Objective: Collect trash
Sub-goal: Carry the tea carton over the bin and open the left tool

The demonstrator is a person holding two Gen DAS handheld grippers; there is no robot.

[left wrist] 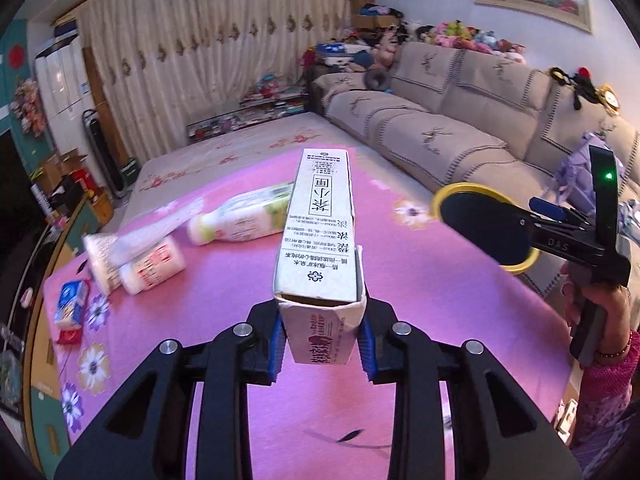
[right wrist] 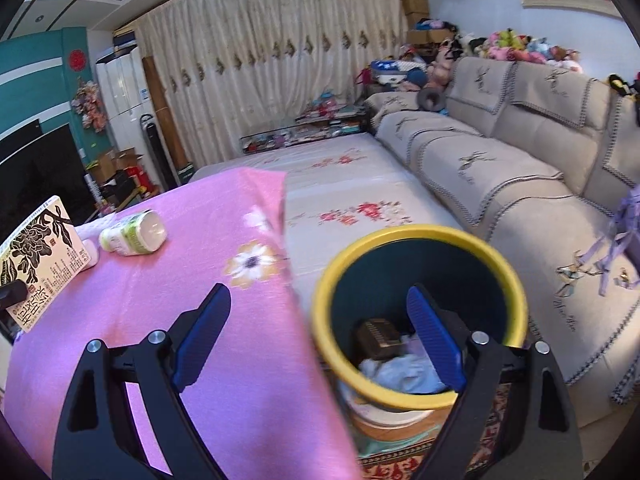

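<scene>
Cardboard carton (left wrist: 320, 240) sits clamped in the left gripper (left wrist: 322, 344); right gripper (right wrist: 320, 344) gapes wide, empty, one finger seemingly over the bin (right wrist: 420, 320).

White carton (left wrist: 320, 236) clamped, end open; yellow-rimmed bin (right wrist: 416, 320) part-filled.

The carton (left wrist: 320, 232) clamped in my left tool (left wrist: 320, 344) carries the only print I can read well: three large boxed characters, 茶小開, upside down from my left wrist camera, with small lines of Chinese around them that I cannot make out. From my right wrist camera the same carton (right wrist: 38, 260) shows a black peony drawing and more blurred characters. My other tool's (left wrist: 576, 240) arm reads "DAS".
</scene>
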